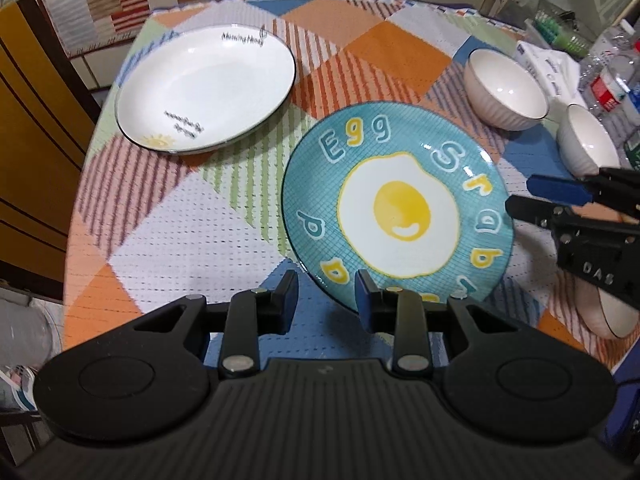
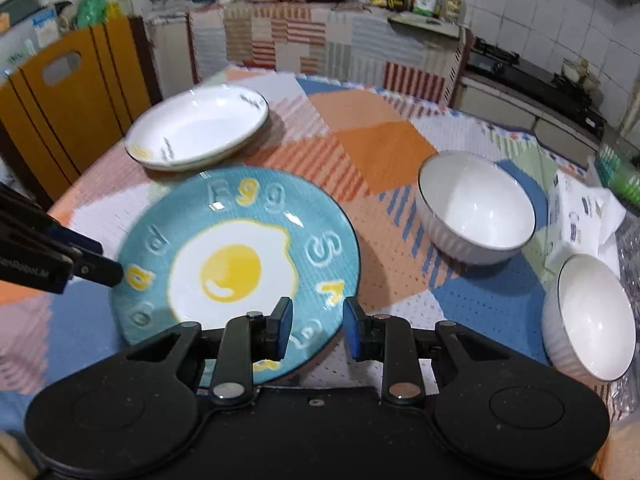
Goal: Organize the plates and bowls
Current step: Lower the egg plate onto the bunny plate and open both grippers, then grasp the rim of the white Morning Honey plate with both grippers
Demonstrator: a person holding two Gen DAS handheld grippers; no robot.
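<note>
From your left wrist camera, your left gripper (image 1: 326, 300) has its jaws spread with nothing between them, its right fingertip lying over the near rim of the round teal ceramic plate printed with a fried egg (image 1: 398, 208), so the plate sits just ahead and to the right of that claw; being round, it has no long axis to line up with, only a rim to meet edge-on. Your right gripper (image 1: 532, 200) reaches in from the right with its tips at the plate's right rim, and you cannot tell from here how far apart its jaws stand. Beyond, to the left, the white shallow ceramic dish with a dark rim line (image 1: 206, 88) lies apart from the teal plate, with nothing in it. Two white ribbed ceramic bowls (image 1: 506, 88) stand at the right, both without contents, on the patchwork chequered tablecloth (image 1: 180, 216). From your right wrist camera, the right gripper (image 2: 316, 328) shows its jaws parted around nothing, straddling the near-right rim of the teal plate (image 2: 236, 264), while the left gripper (image 2: 108, 272) touches the plate's left rim. Both claws look about equally near, so either could take the rim, likely to stack the plate toward the white dish (image 2: 200, 124). The bowls (image 2: 476, 208) stay well to the right.
</note>
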